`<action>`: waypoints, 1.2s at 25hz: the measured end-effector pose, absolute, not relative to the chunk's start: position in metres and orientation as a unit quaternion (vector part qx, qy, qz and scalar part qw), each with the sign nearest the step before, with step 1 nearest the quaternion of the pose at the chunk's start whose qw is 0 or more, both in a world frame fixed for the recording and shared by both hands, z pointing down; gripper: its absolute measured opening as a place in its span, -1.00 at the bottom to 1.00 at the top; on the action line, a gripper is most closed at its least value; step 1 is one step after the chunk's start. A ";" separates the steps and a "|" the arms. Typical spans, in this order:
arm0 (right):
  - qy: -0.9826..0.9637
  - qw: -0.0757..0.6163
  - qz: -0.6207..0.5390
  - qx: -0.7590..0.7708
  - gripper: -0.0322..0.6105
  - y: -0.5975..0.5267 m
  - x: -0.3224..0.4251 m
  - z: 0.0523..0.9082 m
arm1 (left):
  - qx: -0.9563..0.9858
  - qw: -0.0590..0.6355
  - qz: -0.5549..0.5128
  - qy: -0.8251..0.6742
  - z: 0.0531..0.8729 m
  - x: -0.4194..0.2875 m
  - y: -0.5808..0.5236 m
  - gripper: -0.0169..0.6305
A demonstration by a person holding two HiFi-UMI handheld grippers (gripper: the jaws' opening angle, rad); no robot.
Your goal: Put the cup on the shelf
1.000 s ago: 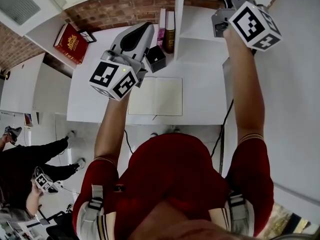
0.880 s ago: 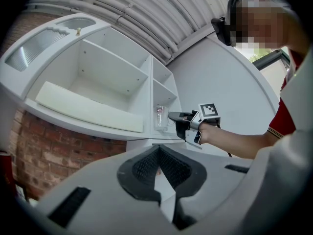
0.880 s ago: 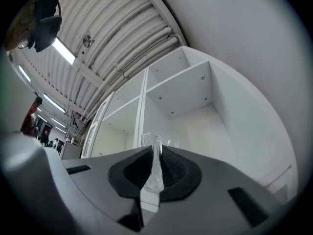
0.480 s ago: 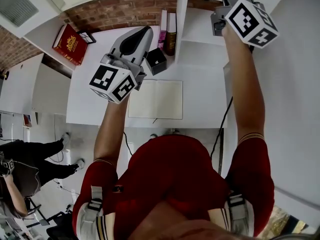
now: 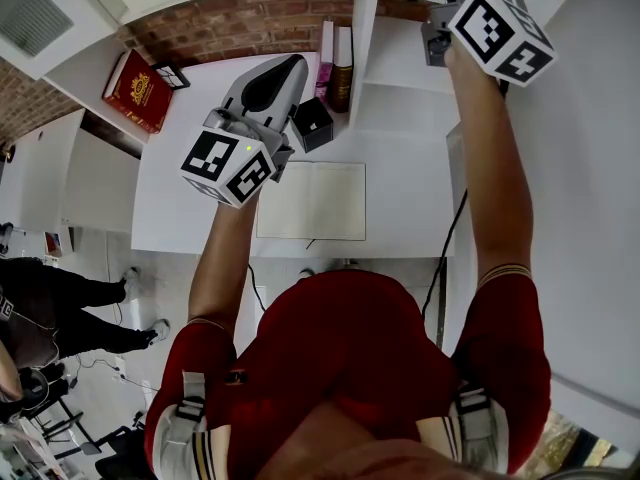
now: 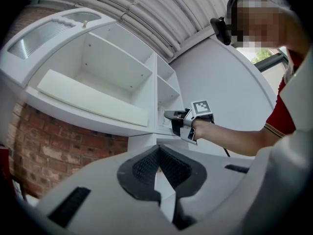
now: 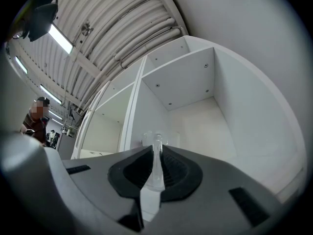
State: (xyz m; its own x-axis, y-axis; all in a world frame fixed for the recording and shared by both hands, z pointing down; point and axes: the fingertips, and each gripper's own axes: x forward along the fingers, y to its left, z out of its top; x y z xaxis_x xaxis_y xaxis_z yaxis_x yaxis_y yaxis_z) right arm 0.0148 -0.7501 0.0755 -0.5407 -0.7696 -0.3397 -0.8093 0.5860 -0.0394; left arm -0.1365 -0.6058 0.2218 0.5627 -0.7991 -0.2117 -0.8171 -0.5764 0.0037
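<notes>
Right gripper (image 7: 156,163): narrowed to a thin pinch on one wall of the clear cup (image 7: 155,142), raised high at the shelf (image 7: 205,124), facing an open white compartment. Cup in the air, off the board, not yet set down. Left gripper (image 6: 157,154): pads together, nothing between, hanging idle lower down over the desk (image 5: 185,203).

Likely trouble, judged from here: only a single glass wall in the grip, so apt to swivel or slide out with any jolt or easing of the squeeze. Hard to see against white boards, being clear. Easy to misjudge height and knock the base on the front edge of the board, or the rim on the panel above. Worth landing flat and well back from that front edge before opening. Released tilted or too near the edge, might tip and drop toward the desk below.

Desk: white, backed by a brick wall (image 5: 240,18). Open notebook (image 5: 312,196) by the front edge, about mid-width. Small black box (image 5: 312,120) toward the back edge, just beside standing books (image 5: 334,60) at the shelf's upright. Red book (image 5: 140,86) at the back left corner.

Room: ribbed ceiling with strip lights (image 7: 58,39); a bystander (image 5: 50,308) on the floor, well off to the left.
</notes>
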 end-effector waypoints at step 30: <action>0.894 0.165 0.087 -0.407 -0.60 -0.639 0.034 0.124 | -0.889 0.061 0.111 0.439 0.208 -0.124 -0.583 -0.93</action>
